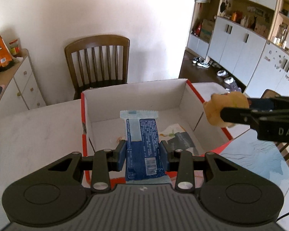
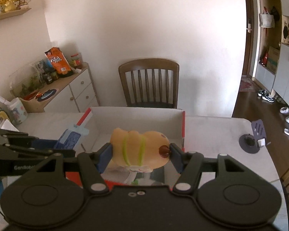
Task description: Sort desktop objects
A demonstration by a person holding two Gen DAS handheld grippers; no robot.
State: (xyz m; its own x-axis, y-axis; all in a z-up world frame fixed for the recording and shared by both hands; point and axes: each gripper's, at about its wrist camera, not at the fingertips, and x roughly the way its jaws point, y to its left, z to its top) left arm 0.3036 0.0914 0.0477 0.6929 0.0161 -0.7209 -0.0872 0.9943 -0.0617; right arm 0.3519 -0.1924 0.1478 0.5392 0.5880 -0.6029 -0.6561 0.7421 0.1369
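Left wrist: chair point(image 1: 98, 61) beyond box point(image 1: 136, 94) (open)

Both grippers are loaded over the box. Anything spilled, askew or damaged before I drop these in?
Nothing stands out. Left gripper holds the blue packet, right gripper the yellow toy; the box sits upright, wrappers inside.

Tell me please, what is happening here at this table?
A person is sorting things into a cardboard box on the table. The left gripper holds a blue snack packet over the box. The right gripper holds a yellow squishy toy above it. Some wrappers already lie inside.
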